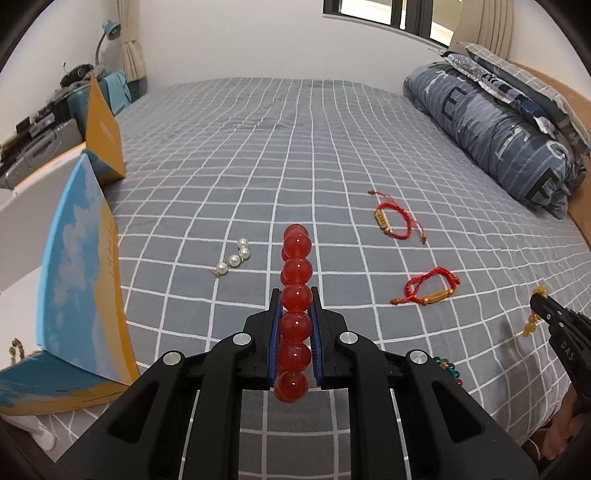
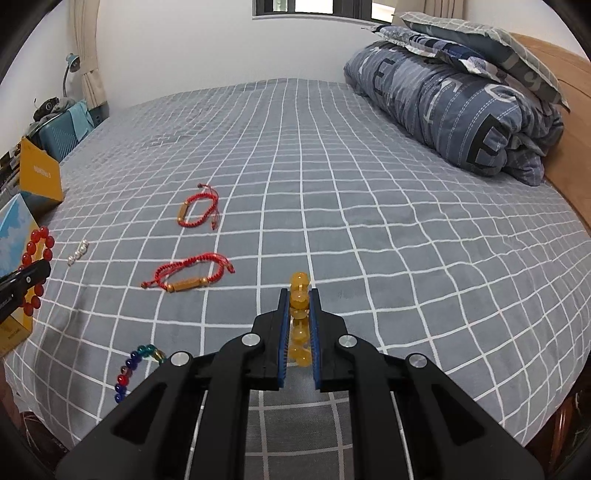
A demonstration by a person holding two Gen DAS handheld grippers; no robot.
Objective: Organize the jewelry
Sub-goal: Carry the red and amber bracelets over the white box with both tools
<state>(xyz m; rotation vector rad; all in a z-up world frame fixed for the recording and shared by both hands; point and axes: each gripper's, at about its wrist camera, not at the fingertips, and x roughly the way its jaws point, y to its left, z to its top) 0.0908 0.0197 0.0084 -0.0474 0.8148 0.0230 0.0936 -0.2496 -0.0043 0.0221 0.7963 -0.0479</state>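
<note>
My left gripper [image 1: 295, 295] is shut on a red bead bracelet [image 1: 295, 275] and holds it above the grey checked bed; it also shows at the left edge of the right wrist view [image 2: 35, 269]. My right gripper [image 2: 299, 293] is shut on a yellow bead bracelet [image 2: 298, 317] above the bed; it shows at the right in the left wrist view [image 1: 543, 306]. Two red cord bracelets with gold tubes [image 1: 395, 221] [image 1: 432, 290] lie on the bed. A pearl piece [image 1: 232, 260] lies left of them. A multicolour bead bracelet [image 2: 135, 365] lies near the front edge.
An open box with blue-sky and orange flaps [image 1: 81, 266] stands at the bed's left edge, with something beaded inside [image 1: 16, 349]. A folded quilt and pillows [image 1: 491, 125] lie at the right. Cases and a lamp [image 1: 107, 33] stand beyond the left edge.
</note>
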